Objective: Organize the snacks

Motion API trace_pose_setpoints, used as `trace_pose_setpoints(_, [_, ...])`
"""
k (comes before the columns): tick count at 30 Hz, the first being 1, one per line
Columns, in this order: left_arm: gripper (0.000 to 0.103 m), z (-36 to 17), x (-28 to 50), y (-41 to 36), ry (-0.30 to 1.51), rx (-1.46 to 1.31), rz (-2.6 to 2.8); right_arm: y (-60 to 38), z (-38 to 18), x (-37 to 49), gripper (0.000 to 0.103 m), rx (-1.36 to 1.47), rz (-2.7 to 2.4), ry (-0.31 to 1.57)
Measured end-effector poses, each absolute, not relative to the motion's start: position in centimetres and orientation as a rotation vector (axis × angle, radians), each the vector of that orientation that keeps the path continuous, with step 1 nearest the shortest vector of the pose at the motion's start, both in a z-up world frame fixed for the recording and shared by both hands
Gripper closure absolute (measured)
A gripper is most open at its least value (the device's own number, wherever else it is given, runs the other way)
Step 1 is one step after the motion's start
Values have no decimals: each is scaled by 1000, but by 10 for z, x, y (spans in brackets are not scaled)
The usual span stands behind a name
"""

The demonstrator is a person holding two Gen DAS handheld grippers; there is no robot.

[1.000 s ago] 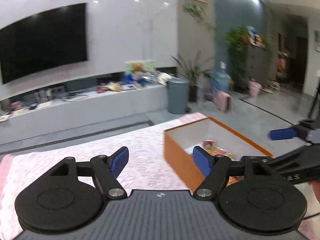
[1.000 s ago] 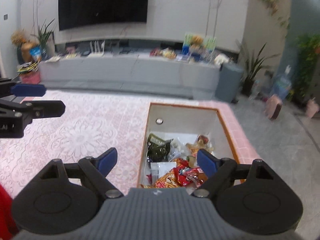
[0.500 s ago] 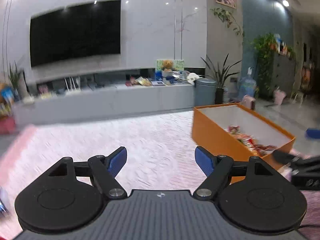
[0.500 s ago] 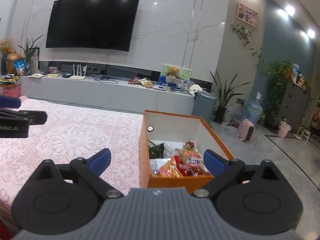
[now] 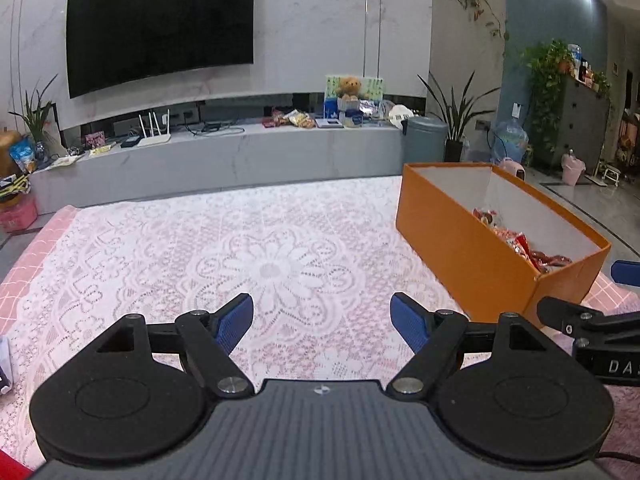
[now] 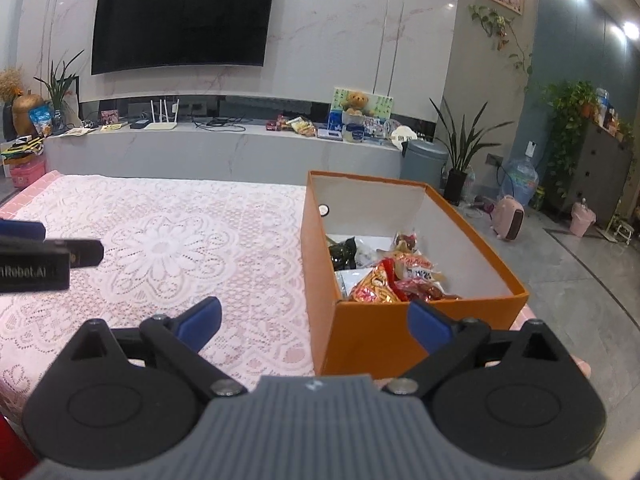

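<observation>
Toward the right edge of the desk (image 6: 160,248) sat the orange box (image 6: 400,332), its long axis running away from the cameras, and the snack packets (image 6: 392,280) lay heaped in its near half. The right tongs (image 6: 314,322) hovered just short of the box's near end wall, which stood between and beyond the blue pads; jaws had just been opening and stood wide, gripping nothing. The left tongs (image 5: 322,322) hung over bare lace cloth, the box off to their right and ahead; they too had just spread wide and were empty. By my read, the right hand was plainly the nearer one, and a reach over that near wall would find the packets first.
</observation>
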State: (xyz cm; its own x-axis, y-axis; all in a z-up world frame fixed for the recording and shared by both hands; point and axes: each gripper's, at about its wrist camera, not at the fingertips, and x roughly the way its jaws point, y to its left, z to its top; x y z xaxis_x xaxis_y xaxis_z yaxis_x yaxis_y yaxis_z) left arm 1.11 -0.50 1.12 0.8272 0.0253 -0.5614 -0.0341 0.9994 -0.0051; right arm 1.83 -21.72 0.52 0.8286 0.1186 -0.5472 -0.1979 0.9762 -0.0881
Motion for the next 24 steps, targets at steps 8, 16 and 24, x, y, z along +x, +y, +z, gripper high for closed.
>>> trace_pose_setpoints(8, [12, 11, 10, -3, 605, -21, 36, -223, 2, 22, 6, -147, 145, 591])
trace_pose_setpoints(16, [12, 13, 10, -2, 608, -19, 39, -222, 4, 21, 6, -149, 150, 588])
trace_pose_setpoints(24, [12, 14, 9, -1, 608, -20, 40, -222, 5, 19, 6, -148, 158, 584])
